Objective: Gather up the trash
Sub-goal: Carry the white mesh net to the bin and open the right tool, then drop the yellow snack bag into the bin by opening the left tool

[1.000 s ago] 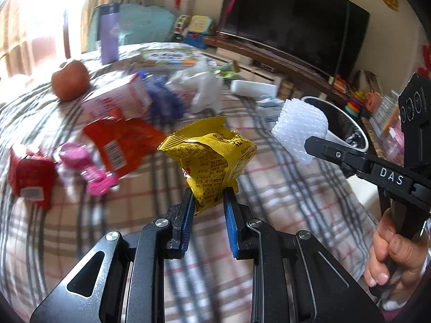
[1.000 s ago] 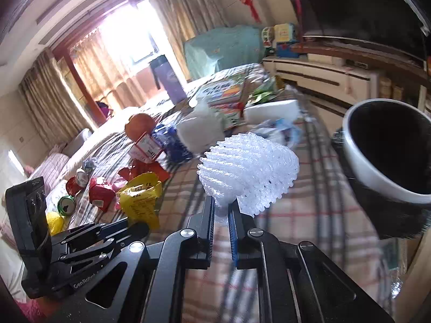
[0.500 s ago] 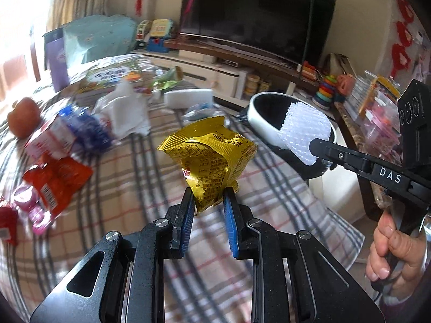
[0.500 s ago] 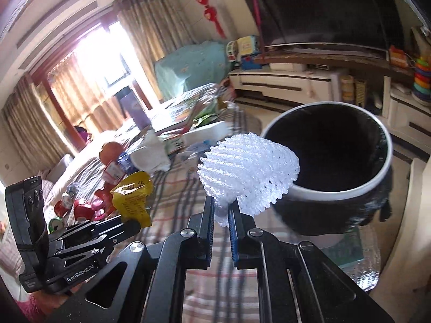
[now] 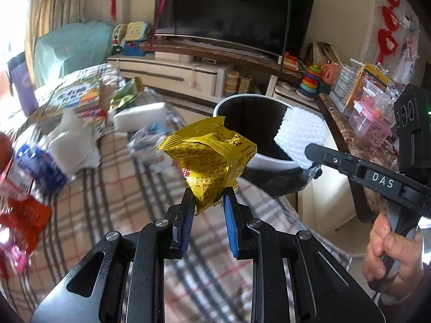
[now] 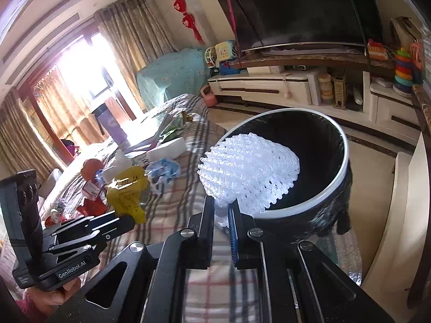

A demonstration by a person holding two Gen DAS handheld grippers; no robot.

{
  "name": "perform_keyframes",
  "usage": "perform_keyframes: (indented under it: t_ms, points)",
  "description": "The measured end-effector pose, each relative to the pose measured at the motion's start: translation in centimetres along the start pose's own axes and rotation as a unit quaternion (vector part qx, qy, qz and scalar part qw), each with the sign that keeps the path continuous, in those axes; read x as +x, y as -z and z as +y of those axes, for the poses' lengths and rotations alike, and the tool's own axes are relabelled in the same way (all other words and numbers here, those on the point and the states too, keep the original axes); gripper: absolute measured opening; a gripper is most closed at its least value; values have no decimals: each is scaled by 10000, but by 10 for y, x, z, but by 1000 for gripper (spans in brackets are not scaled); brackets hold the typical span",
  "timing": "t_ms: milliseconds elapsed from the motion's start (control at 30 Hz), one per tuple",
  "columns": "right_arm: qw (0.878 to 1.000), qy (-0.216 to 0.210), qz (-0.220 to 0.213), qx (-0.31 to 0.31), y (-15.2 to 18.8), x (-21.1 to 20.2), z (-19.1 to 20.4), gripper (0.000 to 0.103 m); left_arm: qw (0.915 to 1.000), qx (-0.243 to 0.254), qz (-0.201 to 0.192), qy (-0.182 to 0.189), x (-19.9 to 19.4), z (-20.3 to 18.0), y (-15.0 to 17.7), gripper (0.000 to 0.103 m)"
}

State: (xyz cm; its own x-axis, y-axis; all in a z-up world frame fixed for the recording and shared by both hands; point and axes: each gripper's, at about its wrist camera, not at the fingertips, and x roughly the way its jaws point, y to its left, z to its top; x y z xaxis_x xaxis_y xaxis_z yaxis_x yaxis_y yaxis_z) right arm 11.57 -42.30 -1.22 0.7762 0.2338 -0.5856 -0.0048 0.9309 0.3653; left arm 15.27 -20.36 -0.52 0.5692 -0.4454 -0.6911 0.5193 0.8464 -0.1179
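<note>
The crumpled yellow foil snack wrapper (image 5: 208, 158) sits pinched by its lower corner in my left gripper (image 5: 207, 202), held up above the plaid-covered tabletop (image 5: 113, 188) and just short of the round bin with a white rim and black liner (image 6: 317, 145). My right gripper (image 6: 222, 210) is clamped nearly flat on the tail of a white foam fruit net (image 6: 247, 172), whose bulging body hangs over the near edge of the bin's dark mouth. In the left wrist view the net (image 5: 301, 134) shows against the bin's far right rim, with my right hand (image 5: 390, 247) wrapped around the gripper handle below it. Spread across the plaid cloth to the left lie more scraps: an orange-red wrapper (image 5: 21, 223), a blue-and-white crumpled packet (image 5: 40, 167), a white tissue (image 5: 72, 140), a white rectangular foam block (image 5: 140, 115) and a red-and-white carton (image 5: 13, 177). Beyond the bin stand a low white cabinet (image 6: 269, 86) and a large dark television (image 6: 304, 10).
</note>
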Motion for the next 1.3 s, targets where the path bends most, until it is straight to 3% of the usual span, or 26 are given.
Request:
perform_keyframes:
  t_ms: [900, 1033, 1133, 1167, 1200, 1300]
  points:
    - [9991, 287, 327, 1, -35, 27, -54, 11, 9982, 362, 349, 321, 82, -48, -66, 21]
    - [9986, 310, 429, 38, -35, 33, -59, 16, 9975, 374, 478, 360, 89, -50, -66, 25]
    - [9983, 319, 469, 92, -33, 33, -62, 21, 9976, 363, 485, 336, 89, -48, -62, 43]
    - [9984, 319, 463, 109, -32, 32, -63, 29, 9978, 351, 465, 316, 87, -47, -61, 50]
    - [9984, 311, 452, 120, -31, 30, -63, 37, 9981, 336, 433, 298, 84, -46, -59, 51]
    - [9987, 292, 391, 152, -28, 24, -61, 44, 9986, 277, 382, 237, 76, -42, -53, 52]
